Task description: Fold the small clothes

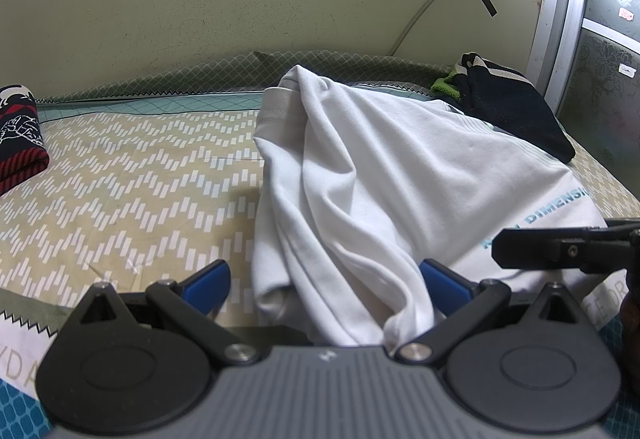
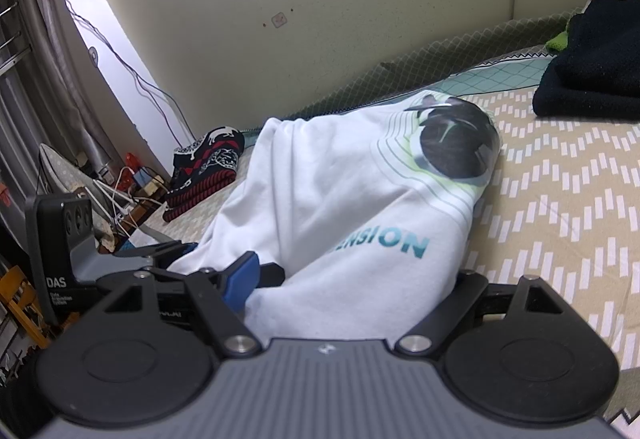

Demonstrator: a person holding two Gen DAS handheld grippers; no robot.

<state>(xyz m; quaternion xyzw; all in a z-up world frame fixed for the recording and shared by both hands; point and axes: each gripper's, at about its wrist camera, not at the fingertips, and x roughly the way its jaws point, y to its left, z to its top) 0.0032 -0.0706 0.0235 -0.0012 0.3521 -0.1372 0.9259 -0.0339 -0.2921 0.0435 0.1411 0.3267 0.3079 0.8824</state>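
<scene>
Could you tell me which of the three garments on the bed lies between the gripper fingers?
The white T-shirt with teal lettering; the red-patterned dark garment and the dark navy one lie folded, far off at opposite sides.

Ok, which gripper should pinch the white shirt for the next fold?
Probably left. The left gripper stands open with a narrow bunched fold of the white shirt between its pads. The right gripper, also open, faces the broad printed body, which covers one finger.

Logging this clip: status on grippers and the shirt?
Both grippers, left and right, open, straddling white T-shirt, bunched on bed. Dark folded clothes lie beyond it, nothing blocking.
</scene>
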